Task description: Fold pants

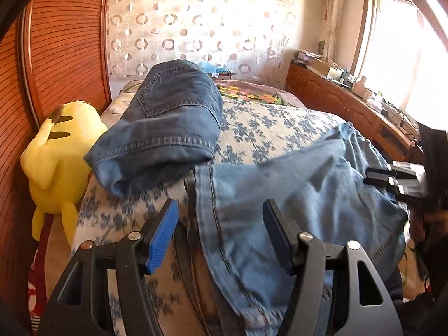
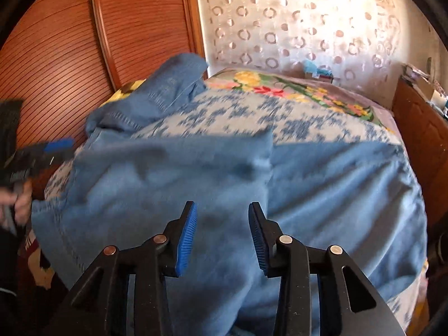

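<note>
Both tongs stand released over the bed. Left gripper (image 1: pixel 221 210): jaws spread, blue pads clear of the cloth, a seamed edge of the pants passing below the gap, untouched. Right gripper (image 2: pixel 222 210): jaws parted, nothing between them, denim directly beneath. From the right wrist view the left gripper shows at the left edge, blurred, with a hand (image 2: pixel 19 204) under it.

Light blue pants (image 1: pixel 294 196) lie spread across the near part of the bed, rumpled. Long axis appears to run side to side across the mattress, roughly crosswise to both grippers; which end is the waist cannot be told. Near edge hangs over the bed's front. A second, darker pair of jeans (image 1: pixel 168 120) sits folded in a bundle further back on the left, back pocket facing up, hem toward the camera.

Surface: bedspread (image 1: pixel 280 128) white with blue flower print; beyond it a blanket (image 1: pixel 252 95) with bright flowers on a mauve ground. Yellow plush toy (image 1: pixel 58 156) rests at the bed's left side against a reddish wooden ribbed wall panel (image 1: pixel 64 50). Pale curtain (image 1: pixel 201 22) with ring pattern hangs behind the bed. Wooden cabinet (image 1: pixel 336 103) along the right wall, its top cluttered with small items too small to identify; bright window (image 1: pixel 400 56) above it.
</note>
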Tool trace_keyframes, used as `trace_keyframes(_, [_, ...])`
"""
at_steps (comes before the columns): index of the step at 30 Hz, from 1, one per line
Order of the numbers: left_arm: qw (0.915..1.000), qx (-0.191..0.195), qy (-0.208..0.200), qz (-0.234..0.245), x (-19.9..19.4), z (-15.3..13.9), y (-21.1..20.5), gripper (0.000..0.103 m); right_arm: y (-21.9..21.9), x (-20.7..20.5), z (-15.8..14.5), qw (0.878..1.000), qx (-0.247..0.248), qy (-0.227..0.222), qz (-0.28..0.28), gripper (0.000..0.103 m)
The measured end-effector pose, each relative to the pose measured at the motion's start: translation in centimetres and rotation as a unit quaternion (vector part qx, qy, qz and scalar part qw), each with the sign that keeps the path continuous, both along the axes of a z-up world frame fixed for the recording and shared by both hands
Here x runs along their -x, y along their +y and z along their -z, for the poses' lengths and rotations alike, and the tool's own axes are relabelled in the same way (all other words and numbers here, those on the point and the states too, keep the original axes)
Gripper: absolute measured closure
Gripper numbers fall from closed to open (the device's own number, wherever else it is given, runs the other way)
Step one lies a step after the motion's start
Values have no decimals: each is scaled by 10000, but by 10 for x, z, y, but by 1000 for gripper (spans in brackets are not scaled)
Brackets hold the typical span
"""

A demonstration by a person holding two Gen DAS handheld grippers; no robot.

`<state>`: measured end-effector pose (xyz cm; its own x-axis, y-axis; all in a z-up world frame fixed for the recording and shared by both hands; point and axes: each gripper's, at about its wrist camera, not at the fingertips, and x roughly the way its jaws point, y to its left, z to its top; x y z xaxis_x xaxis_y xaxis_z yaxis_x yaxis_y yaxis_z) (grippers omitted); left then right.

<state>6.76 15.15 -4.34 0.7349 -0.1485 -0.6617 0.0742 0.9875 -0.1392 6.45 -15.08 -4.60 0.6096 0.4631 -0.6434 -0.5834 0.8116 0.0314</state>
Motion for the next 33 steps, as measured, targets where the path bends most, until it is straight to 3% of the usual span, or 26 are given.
trace_keyframes(7, [9994, -9, 346, -34, -42, 18, 7, 49, -9, 11, 16, 9999, 89, -20, 136, 60])
trace_keyframes(8, [9992, 33, 400, -6, -46, 21, 8, 60, -11, 11, 16, 9999, 66, -22, 148, 60])
trace_keyframes(9, [9989, 71, 454, 10, -49, 22, 8, 61, -12, 11, 17, 9999, 32, -12, 155, 60])
trace_keyframes(11, [9991, 45, 416, 9, -49, 21, 8, 84, -14, 13, 16, 9998, -33, 4, 179, 60])
trace_keyframes(17, [9996, -2, -160, -228, -22, -11, 13, 95, -21, 18, 22, 9995, -88, 14, 312, 60])
trace_keyframes(20, [9970, -219, -326, -665, -16, -21, 26, 95, -28, 19, 20, 9990, -186, 39, 396, 60])
trace_keyframes(27, [9980, -308, -217, -502, -16, -25, 23, 95, -55, 28, 17, 9974, -298, -1, 652, 60])
trace_keyframes(30, [9986, -221, -256, -412, -14, -30, 16, 90, -71, 35, 15, 9960, -307, -48, 843, 60])
trace_keyframes(33, [9986, -273, -355, -289, -10, -37, 3, 73, -89, 41, 12, 9937, -292, -77, 1077, 60])
